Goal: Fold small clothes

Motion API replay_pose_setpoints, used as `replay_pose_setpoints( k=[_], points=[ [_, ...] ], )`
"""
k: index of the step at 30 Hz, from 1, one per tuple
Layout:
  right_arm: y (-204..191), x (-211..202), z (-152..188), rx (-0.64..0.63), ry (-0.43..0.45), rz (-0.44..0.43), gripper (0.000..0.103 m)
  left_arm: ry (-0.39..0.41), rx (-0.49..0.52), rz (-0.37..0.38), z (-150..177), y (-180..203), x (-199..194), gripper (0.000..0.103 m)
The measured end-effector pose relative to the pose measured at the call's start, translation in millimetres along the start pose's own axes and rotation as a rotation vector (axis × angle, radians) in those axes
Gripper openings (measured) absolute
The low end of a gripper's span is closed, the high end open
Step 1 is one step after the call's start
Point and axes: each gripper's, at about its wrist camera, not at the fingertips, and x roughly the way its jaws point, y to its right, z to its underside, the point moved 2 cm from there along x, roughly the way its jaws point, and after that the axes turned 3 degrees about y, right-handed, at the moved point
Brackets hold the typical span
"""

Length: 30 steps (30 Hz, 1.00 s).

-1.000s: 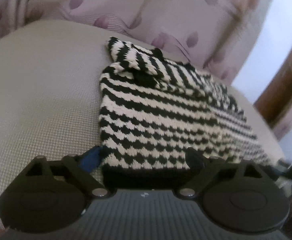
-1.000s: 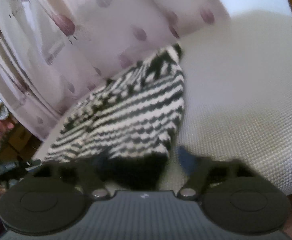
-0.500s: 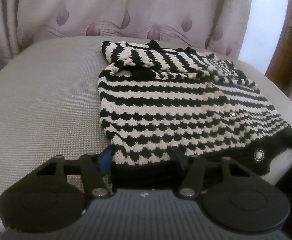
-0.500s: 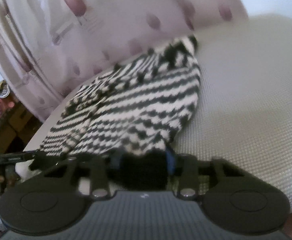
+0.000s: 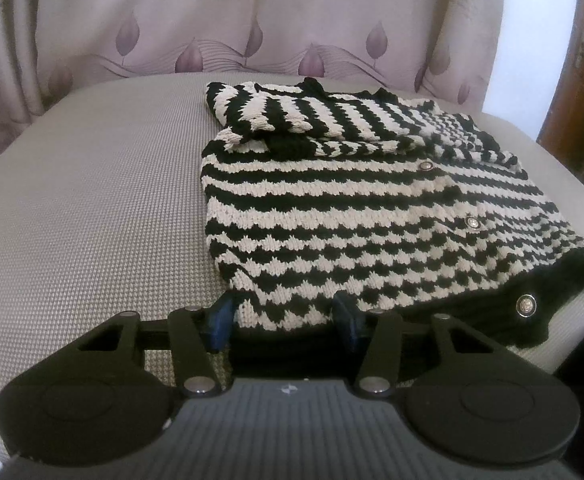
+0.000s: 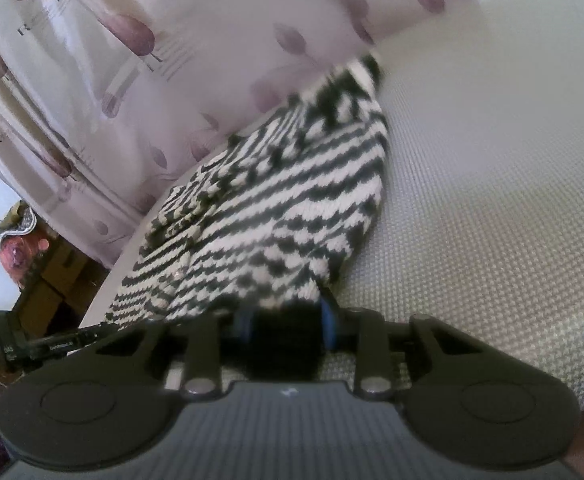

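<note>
garment: black-and-cream striped knitted cardigan, centre-right of left view, sleeve folded across its top, lying on grey woven cushion | left gripper: fingers spread, astride black hem, not pinched | right gripper: clamped on black hem, lower centre | risk: one-sided lift skews the fold; thick knit may slip; folded sleeve may flop loose

Two matching black plastic two-finger grippers

Left gripper and right gripper are showing blue fingertip pads, silver pivot screws, round black discs at four and eight o'clock, ribbed grey housing.
</note>
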Motion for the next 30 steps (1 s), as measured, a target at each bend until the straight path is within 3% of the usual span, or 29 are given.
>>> replay_pose_setpoints(
  k=[3,7,10,12,15,20,23,25,26,27,30],
  points=[
    [1,1,0,0.003,0.0,-0.008,0.03,0.001,0.003,0.004,0,-1,0,0.05],
    [1,2,-2,-0.006,-0.001,0.0,0.03,0.004,-0.024,0.034,-1,-4,-1,0.018],
    [-5,5,-2,-0.041,-0.013,0.009,0.029,0.002,-0.057,0.061,-2,-7,0,0.016],
    [-2,6,-2,-0.003,-0.02,-0.029,0.017,-0.003,-0.091,0.099,-3,-13,-1,0.015],
    [-1,3,-4,0.031,0.0,-0.068,0.017,-0.024,-0.164,0.149,-4,-26,0,0.016],
    [2,-2,-7,0.028,-0.003,-0.056,0.017,-0.042,-0.152,0.164,-6,-30,-2,0.023],
    [8,-4,-8,0.048,-0.013,-0.046,0.02,-0.056,-0.17,0.178,-6,-36,-3,0.036],
    [11,-5,-7,0.074,-0.022,-0.062,0.034,-0.069,-0.19,0.214,-6,-38,-2,0.051],
    [12,-4,-6,0.088,-0.03,-0.081,0.053,-0.074,-0.202,0.24,-6,-39,-2,0.056],
    [12,-5,-5,0.094,-0.024,-0.105,0.063,-0.078,-0.211,0.266,-6,-39,-2,0.066],
    [2,-1,-4,0.064,-0.032,-0.1,0.074,-0.072,-0.198,0.3,-4,-30,-1,0.08]
  ],
)
